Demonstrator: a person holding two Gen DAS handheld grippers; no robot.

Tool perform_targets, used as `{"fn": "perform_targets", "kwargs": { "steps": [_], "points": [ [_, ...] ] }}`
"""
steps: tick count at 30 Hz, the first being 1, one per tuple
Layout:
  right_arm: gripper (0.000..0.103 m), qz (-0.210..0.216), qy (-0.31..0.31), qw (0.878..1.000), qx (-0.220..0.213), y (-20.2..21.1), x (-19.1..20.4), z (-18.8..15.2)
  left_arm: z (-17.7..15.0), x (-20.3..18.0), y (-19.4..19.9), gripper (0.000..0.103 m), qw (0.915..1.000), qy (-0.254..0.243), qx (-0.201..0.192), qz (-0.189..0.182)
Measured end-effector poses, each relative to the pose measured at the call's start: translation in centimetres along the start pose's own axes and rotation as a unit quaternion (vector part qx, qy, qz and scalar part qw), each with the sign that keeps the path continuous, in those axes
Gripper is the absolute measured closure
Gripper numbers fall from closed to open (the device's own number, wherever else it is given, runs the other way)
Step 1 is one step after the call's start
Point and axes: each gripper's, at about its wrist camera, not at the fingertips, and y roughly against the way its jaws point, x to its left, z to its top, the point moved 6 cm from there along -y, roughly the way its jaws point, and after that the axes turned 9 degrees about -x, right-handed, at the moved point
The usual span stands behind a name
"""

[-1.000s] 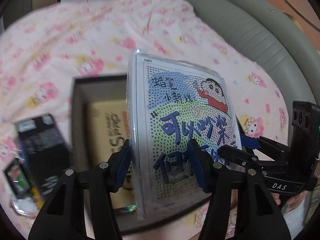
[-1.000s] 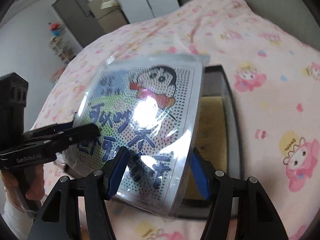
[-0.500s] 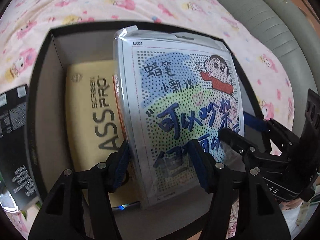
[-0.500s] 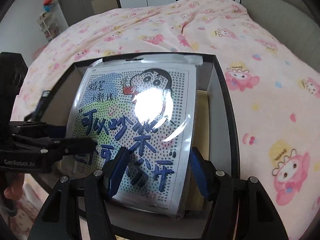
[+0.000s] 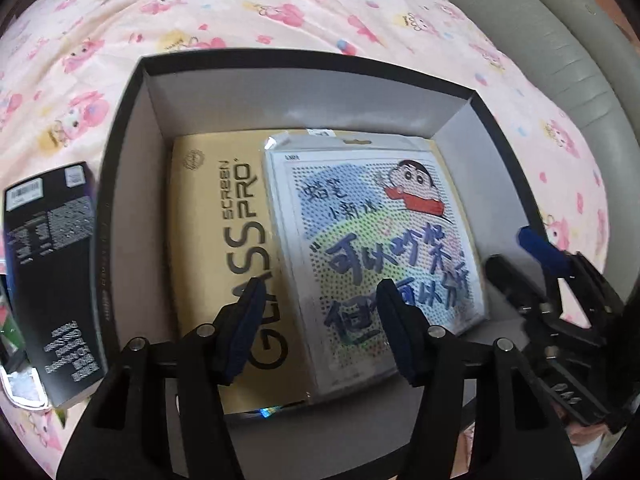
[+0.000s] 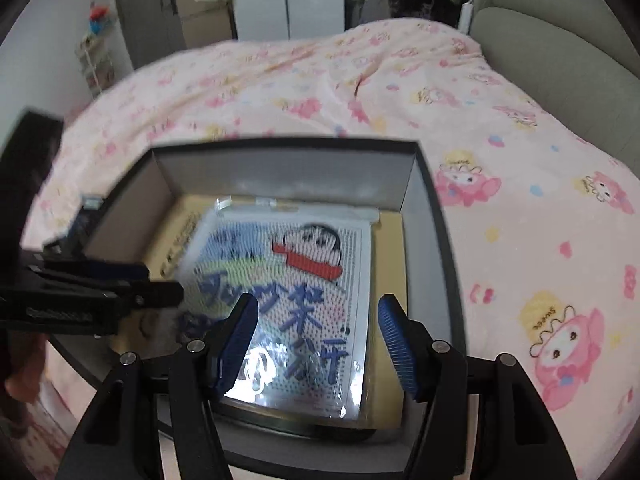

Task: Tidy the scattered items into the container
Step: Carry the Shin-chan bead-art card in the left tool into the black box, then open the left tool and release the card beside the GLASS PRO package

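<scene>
One black box [image 5: 120, 184] on bed [image 5: 280, 12], two flat packs inside, cartoon pack [image 5: 376, 248] atop gold pack [image 5: 216, 240], one black carton [image 5: 52, 280] outside, left gripper [image 5: 320, 332] and right gripper [image 6: 316, 344] both released.

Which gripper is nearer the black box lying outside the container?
Left. The left gripper hangs over the container's side next to the black box on the bedspread; the right gripper is at the container's opposite side.

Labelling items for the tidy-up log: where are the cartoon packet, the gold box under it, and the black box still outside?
cartoon packet [image 5: 372, 248], left wrist view, printed front.
gold box [image 5: 216, 248], left wrist view, lettered lid.
black box [image 5: 52, 280], left wrist view, printed back.
</scene>
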Motion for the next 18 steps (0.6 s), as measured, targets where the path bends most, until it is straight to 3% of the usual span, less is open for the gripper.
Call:
{"fn": "perform_targets", "kwargs": {
  "steps": [3,8,13,16,18],
  "points": [
    [0.043,0.006,-0.018,1.000,-0.003,0.2,-0.3,0.1,0.7,-0.2,0.0,0.044,0.9998,-0.009,-0.001,0.016],
    [0.043,0.001,-0.020,1.000,0.005,-0.4,-0.1,-0.2,1.4,0.1,-1.8,0.043,0.9991,0.006,0.030,0.029],
    [0.043,-0.002,-0.034,0.999,0.013,-0.8,-0.3,-0.6,1.0,-0.6,-3.8,0.041,0.9967,0.029,0.076,-0.007],
    [0.043,0.008,-0.051,0.998,0.020,-1.0,-0.5,-0.8,1.1,-1.5,-4.4,0.038,0.9968,0.017,0.078,-0.007],
    [0.043,0.005,-0.055,0.998,0.018,-1.0,-0.7,-0.8,1.0,-2.5,-4.7,0.038,0.9957,0.012,0.085,-0.035]
  ]
}}
